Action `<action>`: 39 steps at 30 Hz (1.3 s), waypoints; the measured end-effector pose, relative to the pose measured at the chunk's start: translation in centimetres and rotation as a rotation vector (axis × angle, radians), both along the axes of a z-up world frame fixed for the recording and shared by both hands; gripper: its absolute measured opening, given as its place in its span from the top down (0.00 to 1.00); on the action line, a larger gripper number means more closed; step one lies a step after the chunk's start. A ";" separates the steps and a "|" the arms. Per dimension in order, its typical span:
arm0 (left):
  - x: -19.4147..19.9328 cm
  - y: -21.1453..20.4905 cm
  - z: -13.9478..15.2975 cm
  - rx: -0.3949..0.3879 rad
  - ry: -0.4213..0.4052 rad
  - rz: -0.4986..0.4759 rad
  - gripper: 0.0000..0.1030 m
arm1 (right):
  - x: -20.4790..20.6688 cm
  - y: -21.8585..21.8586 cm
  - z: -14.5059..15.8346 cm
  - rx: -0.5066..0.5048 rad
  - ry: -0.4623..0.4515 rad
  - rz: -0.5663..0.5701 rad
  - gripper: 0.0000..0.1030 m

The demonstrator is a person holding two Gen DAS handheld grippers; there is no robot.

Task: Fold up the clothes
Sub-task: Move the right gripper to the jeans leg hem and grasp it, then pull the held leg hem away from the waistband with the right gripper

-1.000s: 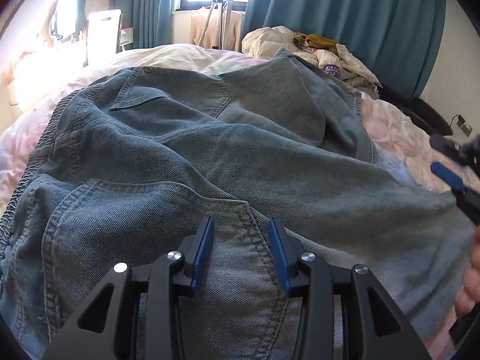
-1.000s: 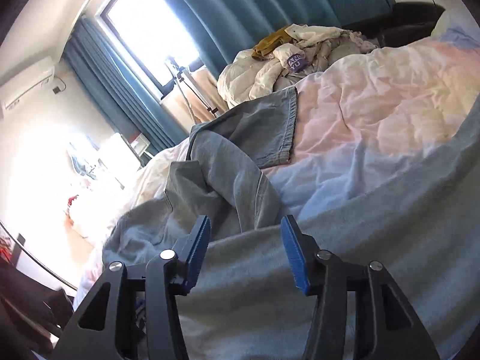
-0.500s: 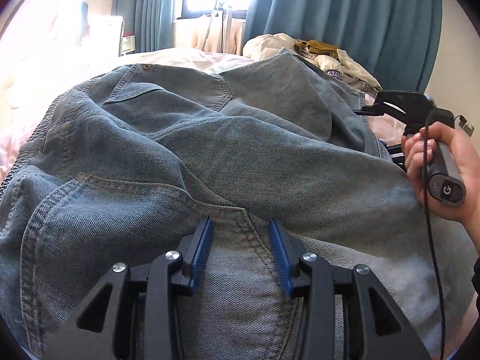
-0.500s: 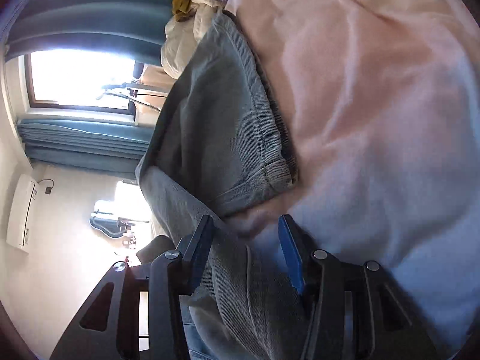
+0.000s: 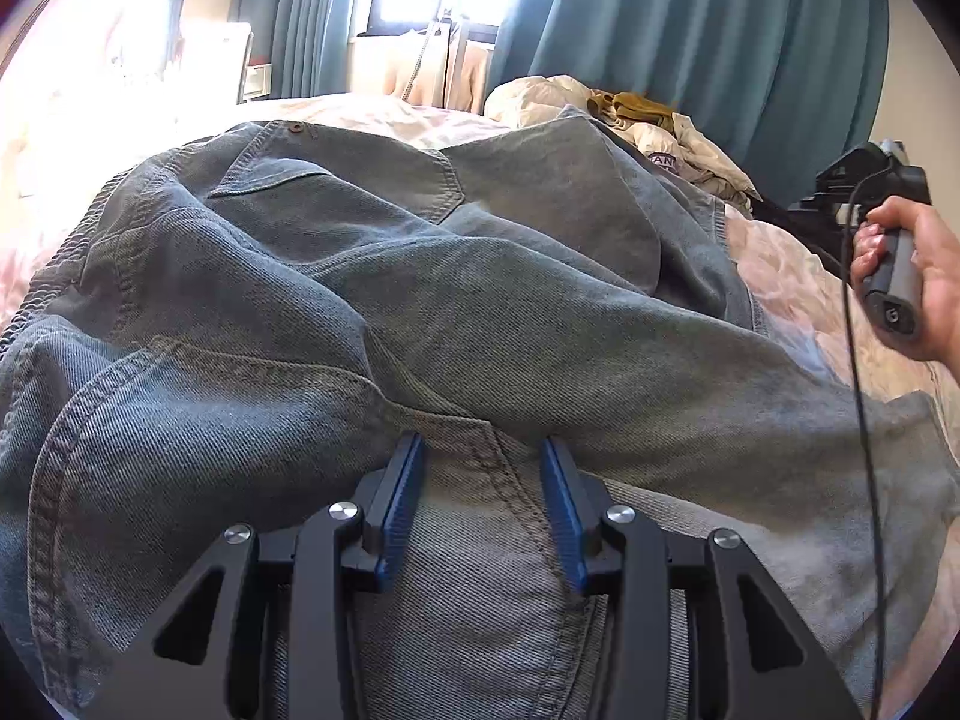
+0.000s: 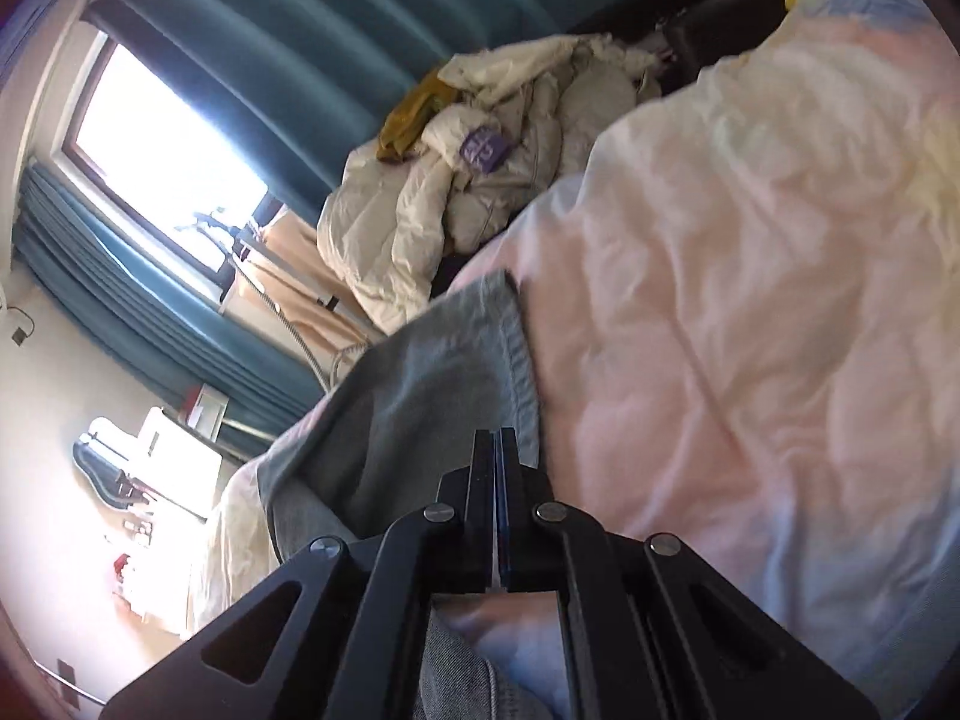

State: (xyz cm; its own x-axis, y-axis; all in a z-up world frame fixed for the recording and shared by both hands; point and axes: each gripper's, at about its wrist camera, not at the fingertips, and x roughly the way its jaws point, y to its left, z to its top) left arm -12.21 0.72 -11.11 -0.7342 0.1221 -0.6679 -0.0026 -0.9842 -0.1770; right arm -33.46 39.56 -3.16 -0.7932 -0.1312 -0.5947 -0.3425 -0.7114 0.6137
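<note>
While hovering over the trouser hem, right gripper (image 6: 501, 439): now standing fully closed, blue pads pressing flat together, after gaping wide half a second ago; no denim showing between the pads, so apparently gripping nothing.

Right hand (image 5: 924, 276): holding the tool's handle up at the far right of the left-wrist view, well apart from the cloth, having swung there from close beside the leg.

Left gripper (image 5: 483, 456): keeping the same partial opening as a second ago, jaws straddling a stitched pocket seam (image 5: 516, 498) and resting against the denim; pads not visibly pinching a fold.

Jeans (image 5: 480, 300): lying rumpled across the pink bed cover (image 6: 750, 300), waistband and pockets nearest the left tool, one leg stretching away toward the window; lying much as before, seat and pockets showing only a slight shift.

Hem (image 6: 519, 348): lying flat on the cover just ahead of the closed right tips, looking released or missed, not lifted.

Clothes pile (image 6: 480, 180): sitting untouched at the far end of the bed.

Meaning for the task: probably marking a pause between folds, or a failed pinch at the hem; needing the right jaws reopening before taking the leg end and carrying it over toward the waistband, with the left tool pinning the seat.
</note>
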 end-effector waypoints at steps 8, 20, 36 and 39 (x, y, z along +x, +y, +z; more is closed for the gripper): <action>0.0 -0.1 0.1 0.016 -0.008 0.001 0.60 | 3.9 7.2 4.6 -0.006 -0.004 -0.010 1.00; -0.1 0.0 -0.1 0.017 -0.005 0.005 0.60 | -0.2 -2.5 -6.0 -0.164 -0.179 0.248 0.55; -0.4 0.8 0.1 -0.045 -0.002 0.023 0.58 | -1.6 -5.4 -3.4 0.096 -0.018 0.162 0.89; -0.4 0.7 0.3 -0.043 -0.010 0.023 0.58 | -0.5 -3.6 0.0 0.148 0.006 0.108 0.90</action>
State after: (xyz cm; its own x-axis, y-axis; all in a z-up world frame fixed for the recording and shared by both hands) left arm -12.65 1.38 -10.79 -0.7296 0.0759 -0.6797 0.0217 -0.9907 -0.1340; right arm -33.97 35.97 -3.13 -0.7828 -0.1271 -0.6091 -0.2558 -0.8266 0.5013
